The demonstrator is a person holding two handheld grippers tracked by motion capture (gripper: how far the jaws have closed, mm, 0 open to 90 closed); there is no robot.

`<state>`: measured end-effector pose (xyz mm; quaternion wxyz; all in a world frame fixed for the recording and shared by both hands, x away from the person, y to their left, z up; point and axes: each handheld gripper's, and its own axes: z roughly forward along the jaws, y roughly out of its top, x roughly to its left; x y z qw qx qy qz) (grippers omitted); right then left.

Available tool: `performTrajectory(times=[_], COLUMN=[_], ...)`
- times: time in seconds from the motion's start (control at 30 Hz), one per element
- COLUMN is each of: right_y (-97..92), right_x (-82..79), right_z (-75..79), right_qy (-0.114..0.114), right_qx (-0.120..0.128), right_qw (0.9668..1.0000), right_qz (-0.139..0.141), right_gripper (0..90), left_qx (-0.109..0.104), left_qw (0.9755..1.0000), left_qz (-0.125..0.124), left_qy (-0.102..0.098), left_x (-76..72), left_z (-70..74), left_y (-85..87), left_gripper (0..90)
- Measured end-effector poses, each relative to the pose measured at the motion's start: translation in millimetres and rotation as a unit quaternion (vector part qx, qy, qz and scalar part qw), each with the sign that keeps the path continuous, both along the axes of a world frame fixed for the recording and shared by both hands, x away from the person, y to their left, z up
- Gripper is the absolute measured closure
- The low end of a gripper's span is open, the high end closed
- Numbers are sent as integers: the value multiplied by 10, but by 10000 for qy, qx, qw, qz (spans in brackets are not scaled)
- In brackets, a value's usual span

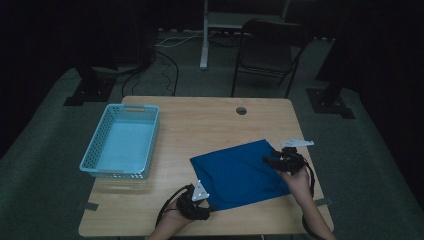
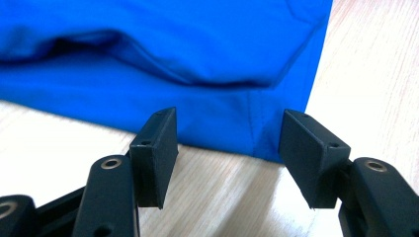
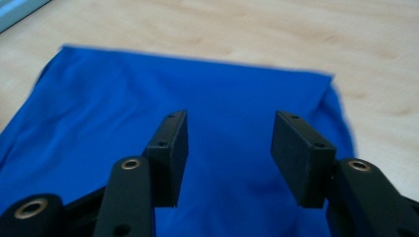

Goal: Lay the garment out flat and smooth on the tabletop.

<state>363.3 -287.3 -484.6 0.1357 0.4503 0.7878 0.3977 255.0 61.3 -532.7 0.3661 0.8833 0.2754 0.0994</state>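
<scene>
Pale blue slotted basket (image 1: 121,141) at the table's (image 1: 210,120) left side, nothing lying inside, well apart from everything else. Blue cloth (image 1: 240,172) spread flat on the right half of the wooden tabletop, folded to a rough rectangle, set askew to the table's edges, with soft creases and a stitched seam running near one corner in the left gripper view (image 2: 197,64). No label, logo or lettering readable on cloth or basket. Left gripper (image 1: 200,209) at the cloth's near left corner, jaws spread wide with bare wood between them, the corner just ahead and ungripped. Right gripper (image 1: 272,161) over the cloth's far right part, jaws likewise parted, clasping nothing, blue fabric (image 3: 148,98) lying beneath.
</scene>
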Motion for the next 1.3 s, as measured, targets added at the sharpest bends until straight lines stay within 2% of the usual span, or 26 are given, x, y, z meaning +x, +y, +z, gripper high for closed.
performTrajectory(times=[0.07,0.17,0.3,0.37,0.47,0.53,0.63,0.67,0.7,0.73,0.8,0.83,0.87,0.93,1.03,1.07,1.17,1.2,1.3], right_y=[-31,-62,-36,-42,-66,-55,-33,-34,-43,-47,-39,-28,-13,19,63,72,119,147,207], right_x=[-140,-372,-593,-639,-655,-636,-597,-576,-545,-515,-446,-413,-381,-324,-244,-226,-123,-63,119], right_z=[-30,-73,-127,-159,-270,-348,-398,-380,-353,-319,-251,-217,-185,-128,-47,-30,39,68,123], right_qy=[9,168,198,191,349,407,306,282,264,224,120,68,18,-32,-95,-121,-165,-159,-111], right_qx=[106,394,-10,-302,-649,-1011,-1552,-1576,-1496,-1400,-1313,-1301,-1294,-1247,-1165,-1149,-1087,-1123,-1111], right_qw=[9999,9981,9964,9957,9922,9885,9828,9831,9845,9864,9886,9890,9893,9900,9912,9914,9920,9915,9917], right_qz=[128,435,830,853,1006,1051,953,886,875,835,730,706,681,662,616,620,617,633,635], right_gripper=[472,421,353,320,319,340,645,726,778,799,813,813,813,813,812,812,812,812,812], left_qx=[-63,-122,-17,27,197,384,518,546,548,562,634,644,582,620,565,520,341,292,157], left_qw=[9999,9996,9993,9993,9987,9977,9971,9969,9969,9965,9958,9958,9964,9972,9981,9984,9992,9991,9974], left_qz=[-83,-201,-319,-311,-418,-522,-535,-556,-559,-601,-638,-644,-603,-381,-141,-61,162,254,642], left_qy=[-93,-148,-191,-193,-199,-196,-124,-118,-124,-128,-142,-136,-79,-184,-203,-193,-153,-193,-271], left_x=[-4,7,61,106,191,227,284,294,297,297,293,301,318,347,421,448,537,564,660], left_z=[49,94,103,98,87,69,44,42,41,40,24,20,18,28,49,63,134,164,247], left_y=[-51,-144,-289,-343,-440,-504,-566,-577,-588,-599,-630,-633,-634,-625,-577,-556,-477,-447,-354], left_gripper=[405,405,405,405,407,409,412,412,412,411,418,451,470,606,784,816,851,858,858])
